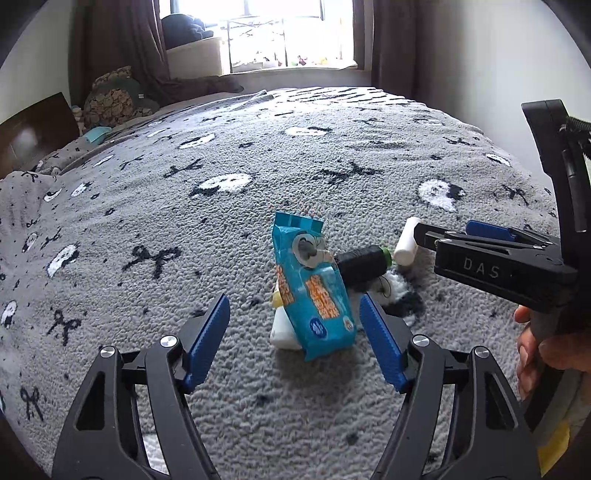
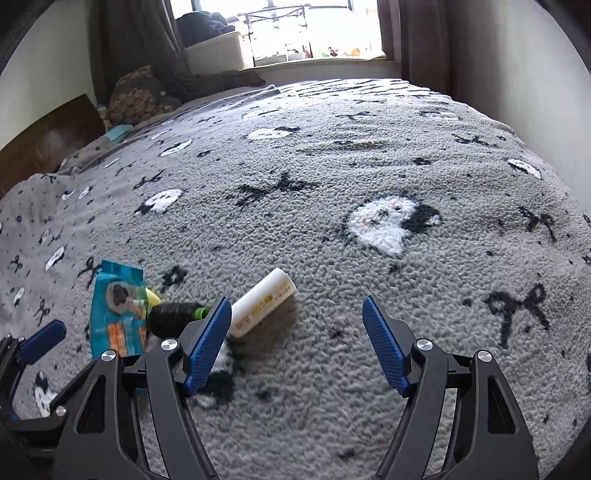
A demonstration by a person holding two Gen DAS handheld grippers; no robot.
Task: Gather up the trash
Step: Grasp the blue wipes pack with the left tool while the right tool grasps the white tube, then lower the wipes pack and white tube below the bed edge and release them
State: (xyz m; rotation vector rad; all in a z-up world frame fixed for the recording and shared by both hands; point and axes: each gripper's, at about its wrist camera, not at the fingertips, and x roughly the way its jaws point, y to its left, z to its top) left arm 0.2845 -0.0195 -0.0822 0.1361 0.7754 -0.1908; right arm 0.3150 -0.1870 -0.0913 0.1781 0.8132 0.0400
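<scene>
A small heap of trash lies on the grey patterned blanket (image 1: 258,398). It holds a blue snack packet (image 1: 314,291), a black spool with a green cap (image 1: 360,264), a white tube (image 1: 406,242) and a white scrap (image 1: 282,332) under the packet. My left gripper (image 1: 293,301) is open just above the packet, its pads not pressing on it. My right gripper (image 1: 447,232) comes in from the right near the tube. In the right wrist view my right gripper (image 2: 294,301) is open, with the white tube (image 2: 264,302) by its left finger. The packet (image 2: 116,314) and spool (image 2: 173,317) lie further left.
The blanket covers a wide bed. Pillows (image 1: 114,99) and a dark headboard (image 1: 33,129) are at the far left. A window (image 1: 288,33) with brown curtains is behind, and a pale wall (image 1: 480,55) runs along the right. A hand (image 1: 532,354) holds the right gripper.
</scene>
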